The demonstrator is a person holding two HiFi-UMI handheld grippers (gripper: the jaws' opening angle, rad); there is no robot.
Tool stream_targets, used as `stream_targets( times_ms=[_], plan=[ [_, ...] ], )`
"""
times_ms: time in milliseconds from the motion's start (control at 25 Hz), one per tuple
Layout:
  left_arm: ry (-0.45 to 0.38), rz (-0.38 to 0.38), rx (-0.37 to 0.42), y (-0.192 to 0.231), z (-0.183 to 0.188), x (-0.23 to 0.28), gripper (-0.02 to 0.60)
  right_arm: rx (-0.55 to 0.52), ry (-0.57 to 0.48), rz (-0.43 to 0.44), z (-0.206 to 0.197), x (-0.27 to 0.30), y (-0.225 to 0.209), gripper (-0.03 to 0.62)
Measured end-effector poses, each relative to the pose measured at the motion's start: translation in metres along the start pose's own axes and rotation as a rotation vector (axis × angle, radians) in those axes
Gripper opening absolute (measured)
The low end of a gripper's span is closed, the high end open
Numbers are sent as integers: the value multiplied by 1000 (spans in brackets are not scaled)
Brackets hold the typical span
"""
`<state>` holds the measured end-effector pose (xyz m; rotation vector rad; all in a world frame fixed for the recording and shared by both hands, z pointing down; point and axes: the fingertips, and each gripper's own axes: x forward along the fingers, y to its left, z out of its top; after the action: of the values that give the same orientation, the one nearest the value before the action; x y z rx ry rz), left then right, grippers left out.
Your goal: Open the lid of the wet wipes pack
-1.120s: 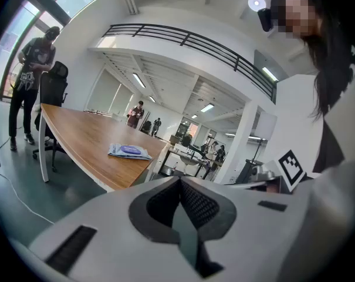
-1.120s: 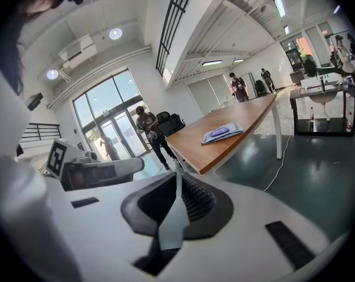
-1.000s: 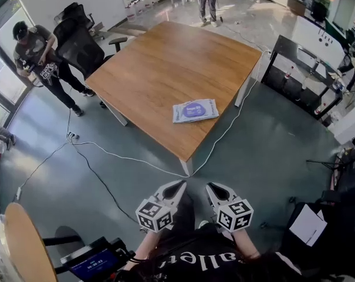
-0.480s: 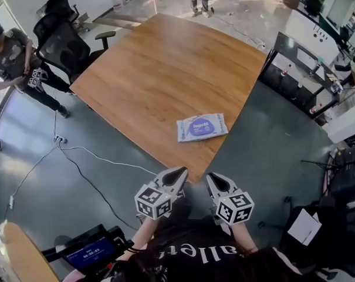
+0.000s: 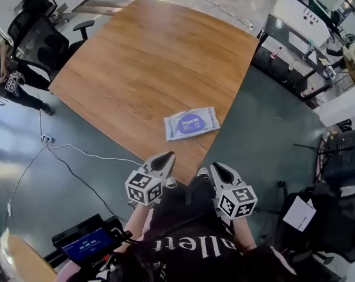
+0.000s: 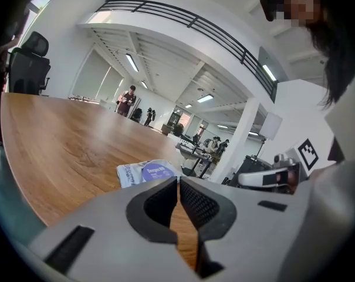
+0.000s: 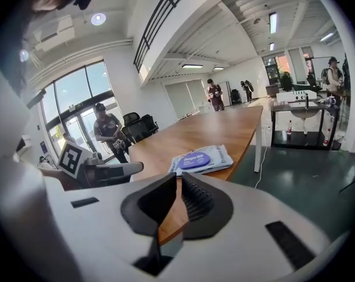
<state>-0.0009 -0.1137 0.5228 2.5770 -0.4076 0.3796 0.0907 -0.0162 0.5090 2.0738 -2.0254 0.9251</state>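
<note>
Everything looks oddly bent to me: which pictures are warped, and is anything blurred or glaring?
Head view: table edges bow slightly, wet wipes pack sharp. Left gripper view: strong fisheye, railing arcs, corners dark. Right gripper view: same curving, windows bright.

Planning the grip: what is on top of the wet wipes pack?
A purple oval lid lies flat on the wet wipes pack, nothing else. Whatever is under the lid is covered.

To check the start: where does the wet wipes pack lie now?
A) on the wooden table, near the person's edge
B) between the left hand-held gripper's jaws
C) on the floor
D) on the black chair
A: the wet wipes pack lies flat on the wooden table, close to its near edge.
</note>
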Motion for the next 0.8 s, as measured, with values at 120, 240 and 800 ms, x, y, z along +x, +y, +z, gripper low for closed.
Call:
stream_targets(
  times_ms=[120, 240, 800],
  plan=[
    [9, 62, 10, 15, 6, 14, 2, 17, 12, -23, 8, 4, -29, 35],
    [27, 109, 26, 29, 7, 35, 3, 13, 29, -3, 20, 16, -53, 35],
    [265, 214, 132, 68, -29, 108, 115, -228, 182, 288, 51, 106, -70, 35]
  ],
)
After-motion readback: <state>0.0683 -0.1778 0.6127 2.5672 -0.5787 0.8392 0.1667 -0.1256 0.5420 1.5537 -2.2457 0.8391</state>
